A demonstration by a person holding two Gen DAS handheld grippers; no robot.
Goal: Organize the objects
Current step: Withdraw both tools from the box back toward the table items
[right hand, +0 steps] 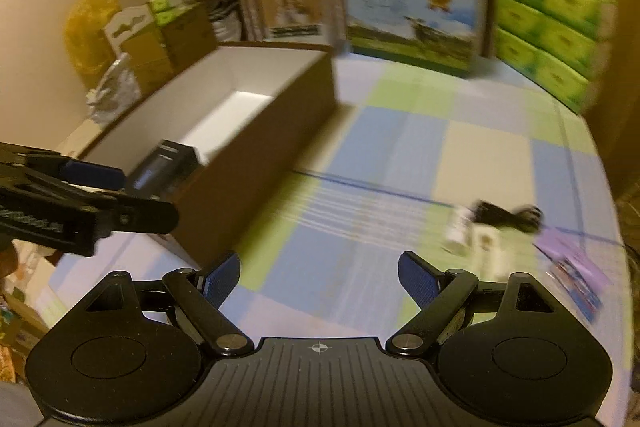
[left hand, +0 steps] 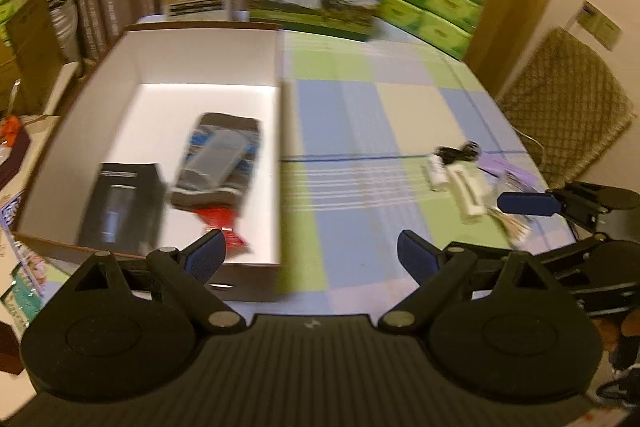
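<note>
Motion blur smears both views. In the box [left hand: 152, 75], the packet [left hand: 220, 163] and the black carton [left hand: 120, 203] carry print too smeared to read. The small white items [left hand: 460, 187] and the black cord [right hand: 508, 215] on the tabletop [left hand: 360, 107] stay unclear. The box wall hides most of the black carton from the right wrist view.

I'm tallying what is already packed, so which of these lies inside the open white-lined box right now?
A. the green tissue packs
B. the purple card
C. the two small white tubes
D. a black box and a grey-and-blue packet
D: in the left wrist view the black box and the grey-and-blue packet lie on the floor of the open box, while the white tubes lie out on the checked tablecloth.
</note>
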